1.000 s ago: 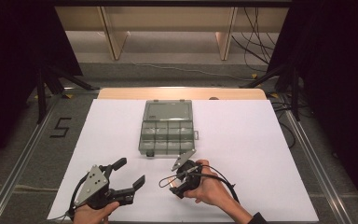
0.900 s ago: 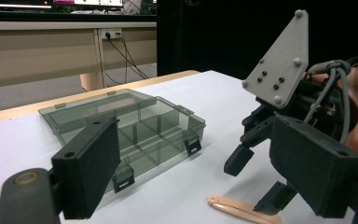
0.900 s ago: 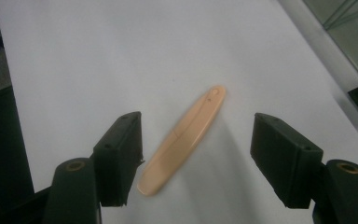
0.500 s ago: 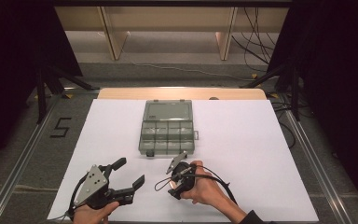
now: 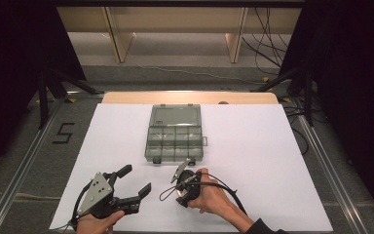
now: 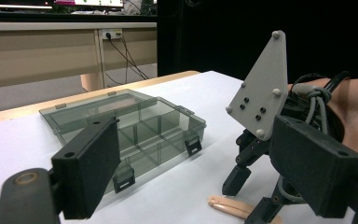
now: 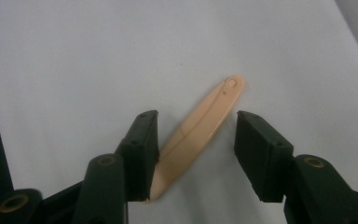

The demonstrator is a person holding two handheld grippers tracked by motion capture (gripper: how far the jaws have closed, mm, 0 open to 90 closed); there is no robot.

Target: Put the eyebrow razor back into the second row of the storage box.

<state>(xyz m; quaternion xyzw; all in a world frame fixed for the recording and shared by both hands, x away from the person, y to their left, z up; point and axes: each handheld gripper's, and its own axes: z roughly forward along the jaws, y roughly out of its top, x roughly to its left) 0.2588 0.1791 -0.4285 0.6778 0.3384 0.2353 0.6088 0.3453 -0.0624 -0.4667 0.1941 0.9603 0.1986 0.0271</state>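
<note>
A slim peach-coloured plastic piece (image 7: 200, 128) lies flat on the white table. My right gripper (image 7: 196, 117) points down at it and is open, with one jaw on each side of the piece. In the high view the right gripper (image 5: 182, 184) is held in a hand near the front middle. From the left gripper view, the right gripper (image 6: 242, 179) stands just over the peach piece (image 6: 228, 206). My left gripper (image 5: 136, 179) is open and holds nothing. It sits at the front left and faces the right gripper.
A smoky translucent compartment box (image 5: 175, 134) sits mid-table, just beyond both grippers, with its latches toward me; it also appears in the left gripper view (image 6: 135, 126). White table surface (image 5: 272, 161) spreads to the right. Shelving and cables lie beyond the far edge.
My right gripper has shifted a little to the left, over the peach piece. The left gripper and the box have not moved.
</note>
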